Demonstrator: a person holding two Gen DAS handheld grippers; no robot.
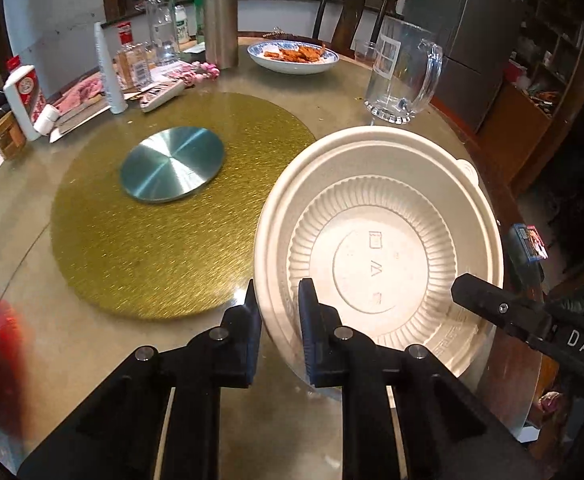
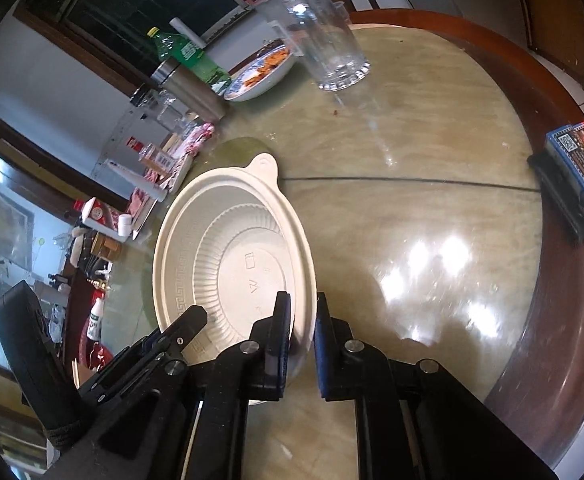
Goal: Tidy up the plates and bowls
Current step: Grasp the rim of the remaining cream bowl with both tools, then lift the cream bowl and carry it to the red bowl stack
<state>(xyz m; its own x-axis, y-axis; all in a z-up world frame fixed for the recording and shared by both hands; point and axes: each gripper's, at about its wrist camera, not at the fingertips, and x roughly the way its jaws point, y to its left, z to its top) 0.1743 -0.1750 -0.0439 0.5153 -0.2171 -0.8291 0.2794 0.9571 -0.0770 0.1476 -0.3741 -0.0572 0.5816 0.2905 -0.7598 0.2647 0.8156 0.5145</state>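
We hold a cream, ribbed plastic bowl [image 1: 379,240] between us, at the near edge of the glossy round surface [image 2: 431,208]. Our left tongs [image 1: 280,320] are clamped on its left rim, and our right tongs [image 2: 303,332] are clamped on the opposite rim. The bowl's small tab points away, toward a clear glass mug [image 1: 403,72] beyond it.

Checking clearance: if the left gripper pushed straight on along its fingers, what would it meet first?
Its own load: the left gripper already clamps the cream ribbed plastic bowl's rim; beyond that probably the clear glass pitcher.
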